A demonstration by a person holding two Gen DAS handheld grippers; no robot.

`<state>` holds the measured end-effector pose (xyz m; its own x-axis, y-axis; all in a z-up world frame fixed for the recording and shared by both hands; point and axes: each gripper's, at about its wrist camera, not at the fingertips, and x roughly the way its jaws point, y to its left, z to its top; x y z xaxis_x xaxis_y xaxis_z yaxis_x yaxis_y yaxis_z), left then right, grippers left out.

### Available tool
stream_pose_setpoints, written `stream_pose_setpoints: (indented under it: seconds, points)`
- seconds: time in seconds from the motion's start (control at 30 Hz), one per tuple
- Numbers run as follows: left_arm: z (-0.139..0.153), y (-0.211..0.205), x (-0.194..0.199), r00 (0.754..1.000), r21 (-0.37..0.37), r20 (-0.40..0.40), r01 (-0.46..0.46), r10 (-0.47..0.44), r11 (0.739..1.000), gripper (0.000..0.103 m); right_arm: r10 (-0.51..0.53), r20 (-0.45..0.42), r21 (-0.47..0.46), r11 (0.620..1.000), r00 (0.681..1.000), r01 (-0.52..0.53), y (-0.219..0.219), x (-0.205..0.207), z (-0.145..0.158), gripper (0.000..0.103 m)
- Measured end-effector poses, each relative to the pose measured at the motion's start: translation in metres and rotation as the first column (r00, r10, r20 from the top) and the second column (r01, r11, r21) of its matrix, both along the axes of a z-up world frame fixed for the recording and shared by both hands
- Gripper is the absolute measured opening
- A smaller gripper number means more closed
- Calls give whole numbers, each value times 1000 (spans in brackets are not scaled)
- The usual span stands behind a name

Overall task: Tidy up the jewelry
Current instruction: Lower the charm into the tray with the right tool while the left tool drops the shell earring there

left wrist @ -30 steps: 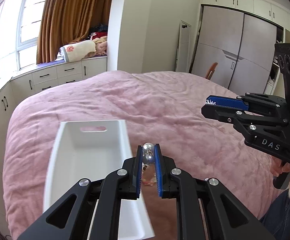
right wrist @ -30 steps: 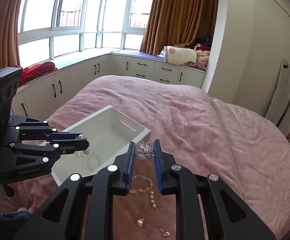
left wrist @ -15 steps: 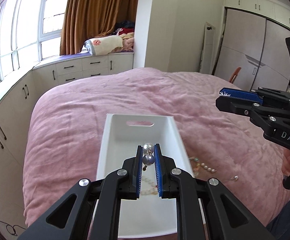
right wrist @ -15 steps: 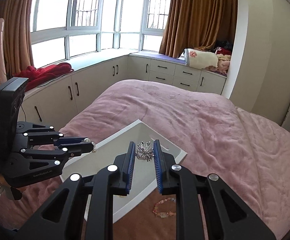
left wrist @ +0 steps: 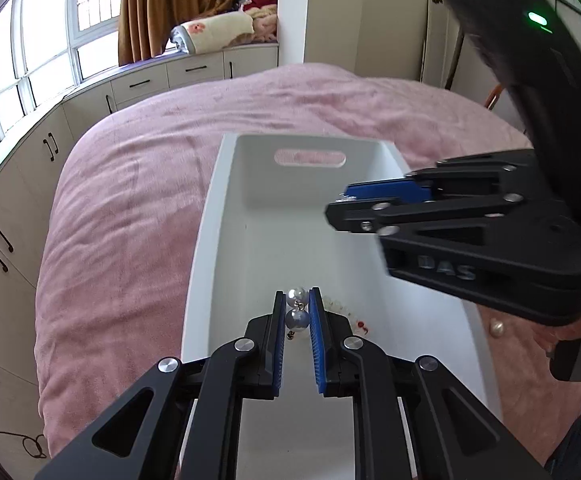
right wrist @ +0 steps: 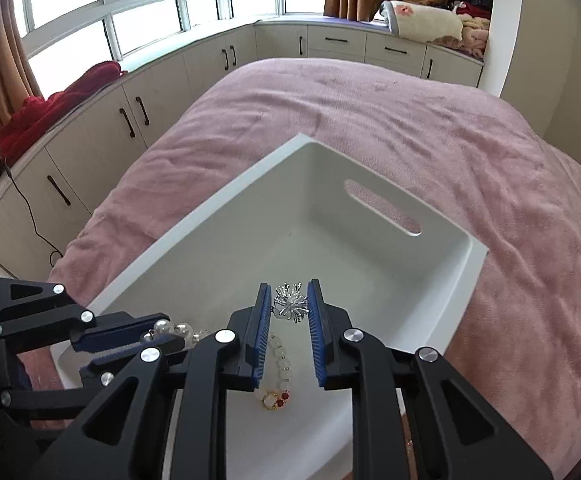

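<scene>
A white bin (left wrist: 218, 216) (right wrist: 194, 236) lies on the pink bed. My left gripper (left wrist: 297, 304) is shut on a pearl earring (left wrist: 296, 312) and holds it over the bin's near end; it also shows in the right wrist view (right wrist: 158, 330). My right gripper (right wrist: 289, 304) is shut on a spiky silver brooch (right wrist: 290, 307) and hangs over the bin; in the left wrist view it (left wrist: 340, 202) reaches in from the right. A white bead bracelet (right wrist: 280, 354) with a gold and red charm (right wrist: 274, 400) lies on the bin floor.
A loose pearl piece (left wrist: 496, 326) lies on the pink bedspread (left wrist: 130, 200) right of the bin. Cream cabinets (right wrist: 90, 136) run under the windows on the left. A red blanket (right wrist: 50, 108) lies on the sill. Wardrobes stand at the far right.
Both grippers have moved over the white bin with their pieces still held. The right gripper has come much closer to the left one.
</scene>
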<state>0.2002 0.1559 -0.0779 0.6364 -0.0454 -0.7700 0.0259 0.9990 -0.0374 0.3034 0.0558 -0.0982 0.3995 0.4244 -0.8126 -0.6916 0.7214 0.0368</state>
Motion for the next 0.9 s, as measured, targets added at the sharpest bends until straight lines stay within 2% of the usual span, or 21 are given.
stream_pose_setpoints:
  seconds: [0.13,0.23,0.3,0.33,0.37,0.43,0.5,0.6,0.67,0.7,0.73,0.9]
  points:
    - [-15,0,3,999,9,-32,-9,9,1000,19,-8,-47,-42,999,999,6,13,11,-24,19]
    - [-18,2,1,999,10,-28,-17,18,1000,30,-16,-57,-65,998,998,13,16,15,-32,20]
    - [-18,3,1,999,6,-24,-23,23,1000,34,-27,-65,-62,998,998,23,16,16,-33,21]
    - [-19,3,1,999,1,-22,-24,24,1000,36,-32,-64,-58,998,997,28,16,17,-32,23]
    - [-18,3,1,1000,2,-18,-25,25,1000,40,-31,-65,-51,998,997,27,15,17,-31,32]
    - [-14,1,0,1000,9,0,-31,31,999,49,-29,-41,-34,999,999,27,13,14,-24,50]
    - [-10,0,-1,999,-5,14,-36,36,999,53,-25,-23,-8,1000,999,24,10,12,-15,57]
    - [-2,0,-2,998,-13,39,-46,47,999,58,-22,8,18,1000,1000,22,5,9,4,59]
    - [7,0,-3,997,-25,59,-49,50,998,63,-26,37,41,999,999,24,-2,6,19,67]
    - [11,0,-3,996,-35,70,-50,52,998,65,-31,52,57,998,998,28,-6,4,29,76]
    - [17,-2,-6,995,-45,87,-54,58,998,68,-37,66,71,997,997,32,-10,3,36,79]
    - [46,-13,-12,986,-66,153,-53,63,996,77,-56,128,175,984,990,33,-44,-12,87,79]
